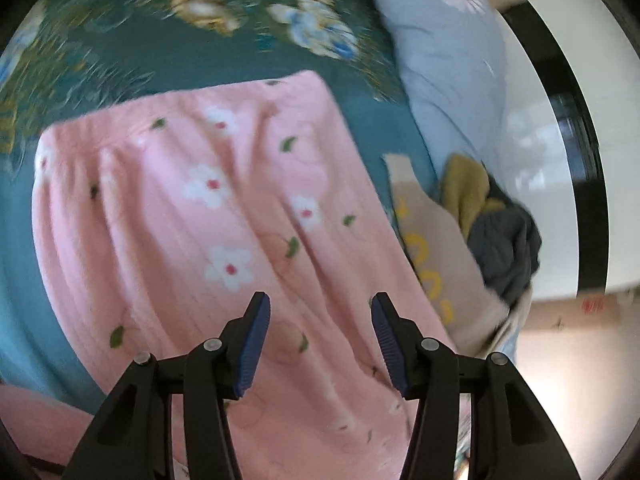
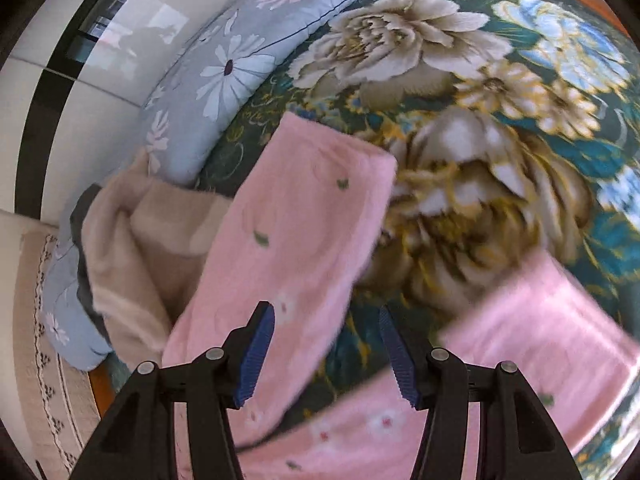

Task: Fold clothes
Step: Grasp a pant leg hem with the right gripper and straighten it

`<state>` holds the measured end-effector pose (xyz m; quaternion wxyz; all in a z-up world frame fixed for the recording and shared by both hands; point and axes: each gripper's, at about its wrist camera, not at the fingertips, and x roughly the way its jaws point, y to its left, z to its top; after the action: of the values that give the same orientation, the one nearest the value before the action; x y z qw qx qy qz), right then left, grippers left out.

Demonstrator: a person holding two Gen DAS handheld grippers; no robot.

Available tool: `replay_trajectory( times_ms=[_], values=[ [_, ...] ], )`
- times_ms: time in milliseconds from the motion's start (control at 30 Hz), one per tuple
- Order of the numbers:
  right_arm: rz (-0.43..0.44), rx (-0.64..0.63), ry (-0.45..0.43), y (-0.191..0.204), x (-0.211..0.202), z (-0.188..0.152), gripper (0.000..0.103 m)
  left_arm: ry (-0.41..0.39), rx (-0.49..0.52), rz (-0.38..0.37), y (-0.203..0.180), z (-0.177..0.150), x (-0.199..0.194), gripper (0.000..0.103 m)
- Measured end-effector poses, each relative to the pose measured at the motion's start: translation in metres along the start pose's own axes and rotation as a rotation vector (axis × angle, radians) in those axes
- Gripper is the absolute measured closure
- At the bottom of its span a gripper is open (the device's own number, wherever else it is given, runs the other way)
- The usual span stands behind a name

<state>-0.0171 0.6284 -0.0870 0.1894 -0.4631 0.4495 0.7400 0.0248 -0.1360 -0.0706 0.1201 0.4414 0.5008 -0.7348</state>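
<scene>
A pink garment with white flowers (image 1: 208,220) lies spread on a green floral bedspread (image 1: 240,52). My left gripper (image 1: 320,312) is open and empty, hovering just above the garment's near part. In the right wrist view the same pink garment shows one leg (image 2: 296,240) stretching away and another leg (image 2: 560,328) going off to the right. My right gripper (image 2: 326,320) is open and empty above the gap between the two legs, its left fingertip (image 2: 264,320) over the first leg's edge.
A light-blue daisy quilt (image 2: 224,68) lies along the bed's edge. A beige garment (image 2: 132,248) with other clothes, mustard and dark grey (image 1: 504,248), is piled beside the pink one. A white wall panel with black strips (image 1: 552,120) stands behind.
</scene>
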Motion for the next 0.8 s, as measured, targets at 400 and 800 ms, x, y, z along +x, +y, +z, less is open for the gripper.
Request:
replay_trajectory(
  times_ms=[400,800],
  values=[
    [-0.106,0.044,0.023,-0.005,0.057,0.047,0.048,-0.038,-0.016,0.062,0.001,0.000,0.013,0.049],
    [0.224,-0.259,-0.278,0.043,-0.067,0.051,0.096,-0.038,-0.018,0.087,0.004,0.003,0.014,0.049]
  ],
)
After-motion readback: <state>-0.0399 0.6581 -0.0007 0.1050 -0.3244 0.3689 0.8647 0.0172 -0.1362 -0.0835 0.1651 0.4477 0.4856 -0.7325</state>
